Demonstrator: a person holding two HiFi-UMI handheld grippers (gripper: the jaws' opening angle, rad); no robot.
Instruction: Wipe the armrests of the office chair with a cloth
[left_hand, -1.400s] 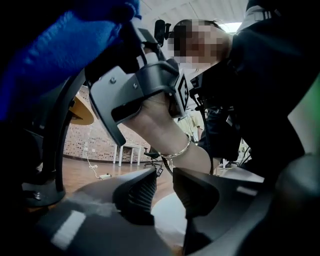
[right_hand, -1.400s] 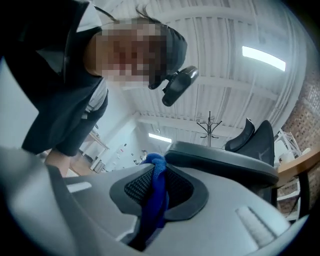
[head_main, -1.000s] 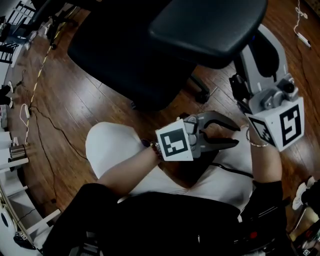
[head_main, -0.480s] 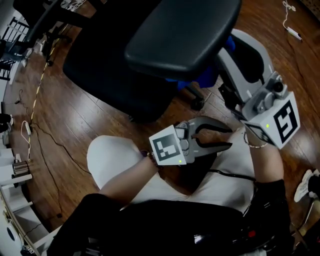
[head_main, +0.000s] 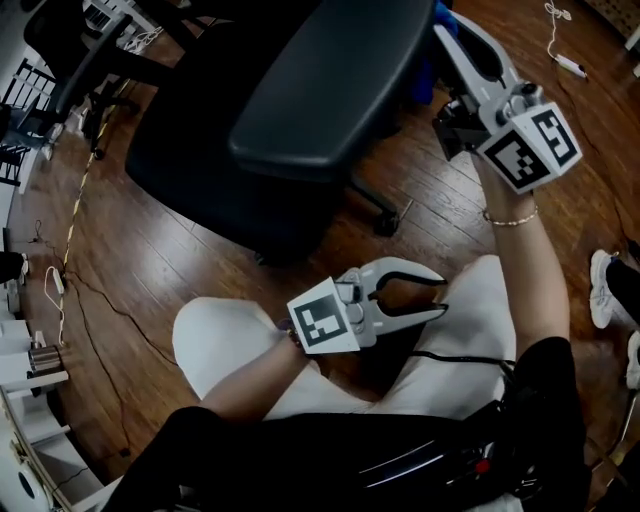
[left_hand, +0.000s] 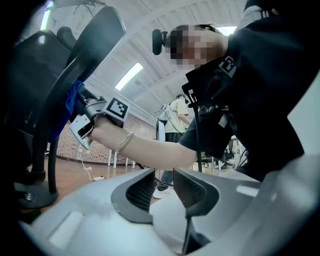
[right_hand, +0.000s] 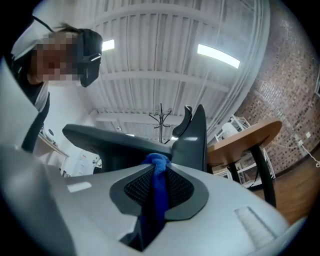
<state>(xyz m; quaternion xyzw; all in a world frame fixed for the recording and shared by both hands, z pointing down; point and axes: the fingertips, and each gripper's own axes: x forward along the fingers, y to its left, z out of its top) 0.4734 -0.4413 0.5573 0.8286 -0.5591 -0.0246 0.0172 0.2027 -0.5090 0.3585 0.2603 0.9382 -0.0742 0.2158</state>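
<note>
cloth (head_main: 444, 14): mostly hidden behind armrest (head_main: 330, 80) in head view | office chair (head_main: 210, 150): cut by top edge

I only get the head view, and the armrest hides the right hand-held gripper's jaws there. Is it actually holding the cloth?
Observer: Yes. The right gripper view shows the right hand-held gripper shut on the cloth, a blue strip pinched between its jaws.
Operator: Does any cloth stick out ahead of the jaws?
Observer: A small bunch pokes past the tips, toward the armrest.
Operator: Touching it?
Observer: The left gripper view shows the cloth right beside the armrest's edge; contact itself I cannot tell.
</note>
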